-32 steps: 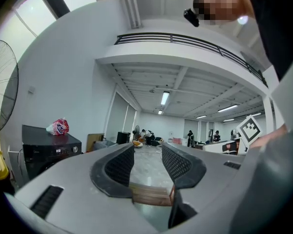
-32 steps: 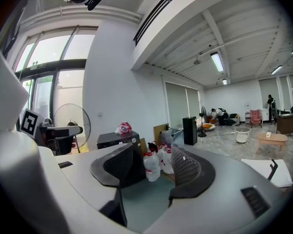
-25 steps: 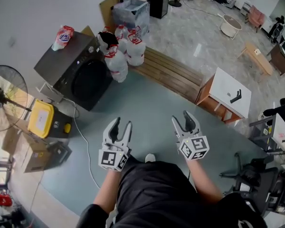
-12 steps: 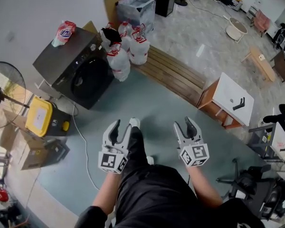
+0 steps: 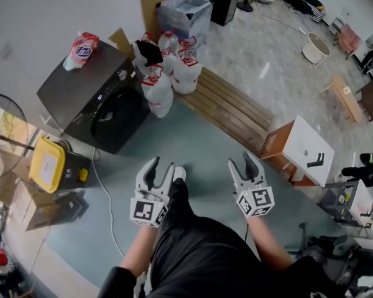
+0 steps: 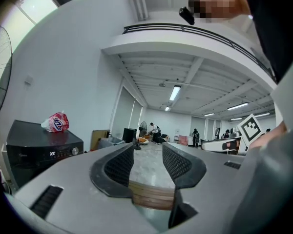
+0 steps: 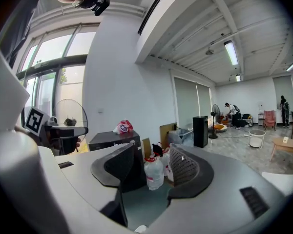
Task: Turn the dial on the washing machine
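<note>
The dark front-loading washing machine (image 5: 96, 98) stands against the wall at upper left, well ahead of both grippers. Its small dial (image 5: 122, 74) sits on the front panel near the top edge. A pink bag (image 5: 81, 48) lies on top of it. My left gripper (image 5: 160, 168) and right gripper (image 5: 245, 161) are held side by side in front of the person's body, both open with nothing between the jaws. In the left gripper view the washer (image 6: 39, 152) and its dial (image 6: 75, 151) appear far left of the jaws. The right gripper view shows the washer (image 7: 112, 140) behind its left jaw.
Several large water bottles (image 5: 168, 73) are clustered right of the washer. A wooden bench (image 5: 230, 110) runs along the floor beyond the grippers. A yellow box (image 5: 48, 163) and a fan (image 5: 0, 135) stand left of the washer. A cable (image 5: 102, 185) trails across the floor. A white table (image 5: 308, 144) is at right.
The person has stepped forward, one foot now ahead between the grippers, and the washer sits slightly nearer. Both grippers keep their pose and stay open.
</note>
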A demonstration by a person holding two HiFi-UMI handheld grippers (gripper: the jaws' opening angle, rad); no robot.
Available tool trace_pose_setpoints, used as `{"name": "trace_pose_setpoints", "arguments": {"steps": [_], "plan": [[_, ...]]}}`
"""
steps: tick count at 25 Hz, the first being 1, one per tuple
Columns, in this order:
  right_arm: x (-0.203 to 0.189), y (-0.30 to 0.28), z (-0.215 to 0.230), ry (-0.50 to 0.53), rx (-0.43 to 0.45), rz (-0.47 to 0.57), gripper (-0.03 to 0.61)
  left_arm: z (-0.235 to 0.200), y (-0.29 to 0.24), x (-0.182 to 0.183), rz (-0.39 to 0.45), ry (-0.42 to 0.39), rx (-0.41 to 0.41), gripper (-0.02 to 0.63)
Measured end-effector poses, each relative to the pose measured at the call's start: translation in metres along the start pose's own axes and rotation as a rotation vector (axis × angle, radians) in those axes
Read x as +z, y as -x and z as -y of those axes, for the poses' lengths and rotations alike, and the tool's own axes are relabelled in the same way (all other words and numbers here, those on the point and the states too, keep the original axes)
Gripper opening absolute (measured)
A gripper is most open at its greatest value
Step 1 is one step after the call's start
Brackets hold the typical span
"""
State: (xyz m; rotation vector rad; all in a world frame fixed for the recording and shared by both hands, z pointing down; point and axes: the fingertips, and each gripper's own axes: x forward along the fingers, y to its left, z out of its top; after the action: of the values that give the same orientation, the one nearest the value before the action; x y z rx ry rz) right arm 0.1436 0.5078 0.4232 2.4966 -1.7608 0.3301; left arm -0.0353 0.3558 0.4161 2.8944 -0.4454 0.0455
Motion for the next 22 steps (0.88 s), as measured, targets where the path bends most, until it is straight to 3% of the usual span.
{"name": "trace_pose_setpoints", "arguments": {"steps": [10,15,22], "plan": [[0.063,-0.126,0.016,-0.008,0.085,-0.02,0.209,-0.073,-0.108,0.049,0.01,0.006,-0.027,0.161],[0.082,-0.182,0.002,0.021,0.157,0.009,0.212,-0.117,-0.135,0.053,0.02,0.081,0.002,0.167],[0.083,-0.251,-0.034,0.084,0.251,-0.05,0.212,-0.181,-0.155,0.048,-0.008,0.075,0.031,0.167]]}}
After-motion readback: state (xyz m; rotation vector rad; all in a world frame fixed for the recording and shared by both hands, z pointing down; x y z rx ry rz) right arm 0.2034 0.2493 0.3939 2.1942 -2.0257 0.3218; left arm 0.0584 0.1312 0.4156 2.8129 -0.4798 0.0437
